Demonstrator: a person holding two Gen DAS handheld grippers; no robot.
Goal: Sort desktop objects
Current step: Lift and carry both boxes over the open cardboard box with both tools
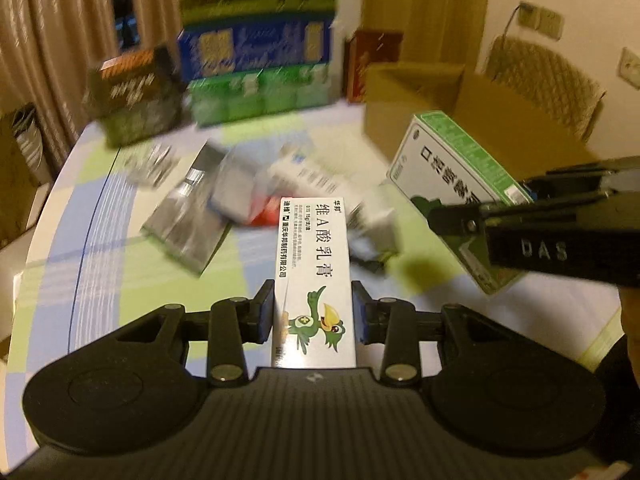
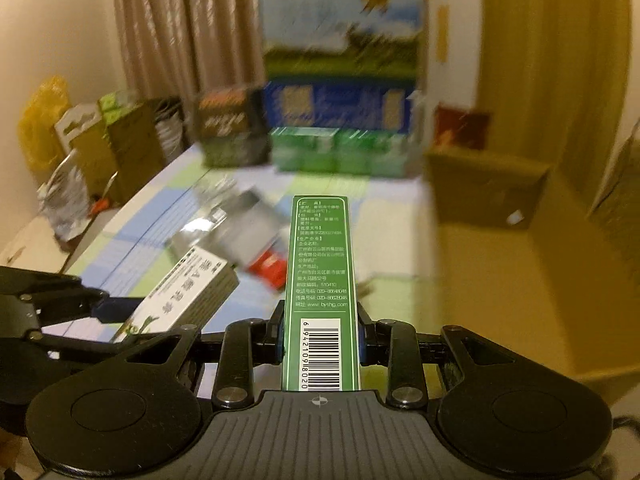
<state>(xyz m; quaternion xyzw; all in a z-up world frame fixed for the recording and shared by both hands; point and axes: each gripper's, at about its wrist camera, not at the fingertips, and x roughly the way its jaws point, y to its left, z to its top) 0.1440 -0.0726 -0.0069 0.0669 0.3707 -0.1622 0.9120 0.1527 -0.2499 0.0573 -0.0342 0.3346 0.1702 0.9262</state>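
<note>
My left gripper (image 1: 314,316) is shut on a white ointment box (image 1: 310,264) with a green cartoon duck, held lengthwise above the table. My right gripper (image 2: 321,336) is shut on a green-and-white medicine box (image 2: 322,264), its narrow barcode side facing the camera. In the left wrist view that box (image 1: 452,164) hangs at the right in the right gripper (image 1: 500,208). The right wrist view shows the white box (image 2: 188,296) low at the left, in the left gripper (image 2: 116,308). A blurred pile of a silver box (image 1: 188,216), a red pack (image 2: 270,268) and white packs lies on the table.
The table wears a checked green, blue and white cloth (image 1: 120,240). An open cardboard box (image 1: 420,92) stands at the back right, and shows as well in the right wrist view (image 2: 480,188). Stacked cartons (image 1: 256,64) line the back edge. Bags and boxes (image 2: 80,148) crowd the left side.
</note>
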